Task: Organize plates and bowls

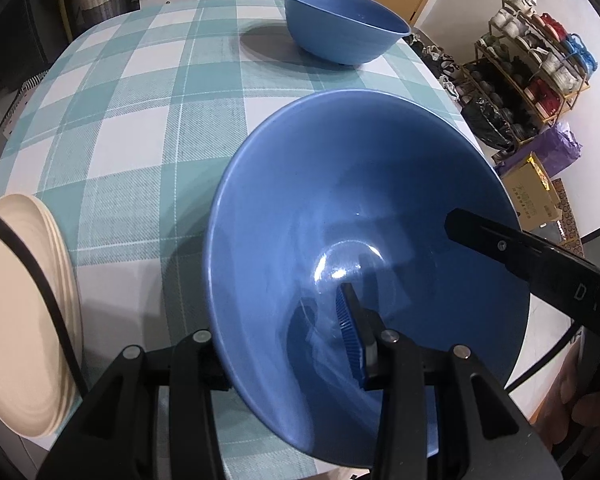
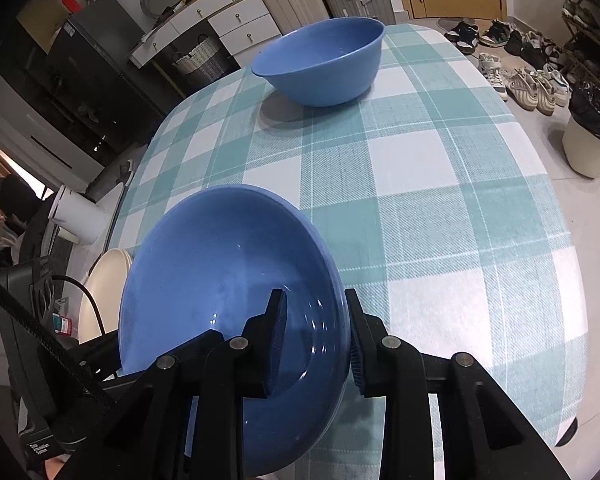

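A large blue bowl (image 1: 364, 208) is tilted over the near part of the checked tablecloth (image 1: 140, 128). My left gripper (image 1: 292, 316) is shut on its near rim. One finger (image 1: 350, 320) is inside the bowl; the other is hidden behind the wall. My right gripper (image 2: 316, 300) is shut on the same bowl (image 2: 220, 264) at the opposite rim, with one pad inside and one outside. Its finger (image 1: 500, 244) shows in the left wrist view. A second blue bowl (image 1: 340, 24) (image 2: 324, 60) stands upright at the far end. Stacked cream plates (image 1: 24, 320) (image 2: 108, 276) lie at the table's near left edge.
A shoe rack (image 1: 536, 76) and a cardboard box (image 1: 532, 196) stand on the floor to the right of the table. Shoes (image 2: 524, 84) and a lined bin (image 2: 592, 136) are on the floor there too. White drawers (image 2: 236, 20) and a basket (image 2: 200, 60) lie beyond the far end.
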The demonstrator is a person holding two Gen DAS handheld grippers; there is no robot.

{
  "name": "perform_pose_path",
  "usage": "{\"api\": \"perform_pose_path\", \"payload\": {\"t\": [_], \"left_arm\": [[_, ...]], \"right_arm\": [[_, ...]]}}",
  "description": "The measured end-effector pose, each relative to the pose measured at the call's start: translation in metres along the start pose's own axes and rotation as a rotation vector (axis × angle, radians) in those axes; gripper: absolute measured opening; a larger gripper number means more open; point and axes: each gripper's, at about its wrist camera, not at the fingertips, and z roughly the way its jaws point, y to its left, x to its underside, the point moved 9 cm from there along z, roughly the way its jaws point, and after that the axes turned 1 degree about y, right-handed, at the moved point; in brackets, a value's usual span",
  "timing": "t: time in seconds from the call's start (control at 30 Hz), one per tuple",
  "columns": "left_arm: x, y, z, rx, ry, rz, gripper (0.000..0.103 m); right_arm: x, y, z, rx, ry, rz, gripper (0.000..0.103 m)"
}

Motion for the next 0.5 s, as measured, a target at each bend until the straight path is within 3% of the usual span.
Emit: {"api": "perform_pose_path", "payload": {"t": [0.27,0.43,0.5], "left_arm": [[-0.004,0.003,0.000,0.006,-0.001,-0.017,0.040],[-0.007,0.017,-0.010,-0.086,-0.054,-0.012,0.042],[-0.004,0.022,-0.012,-0.102,-0.043,-0.014,0.043]], "right_arm": [[-0.003,0.002,0.000,-0.017,-0.005,-0.004,0.029],[-0.009,-0.011,-0.025,-0.032,-0.130,0.031,0.062],[-0.010,-0.012,-0.036,-0.048,-0.162,0.022,0.066]]}}
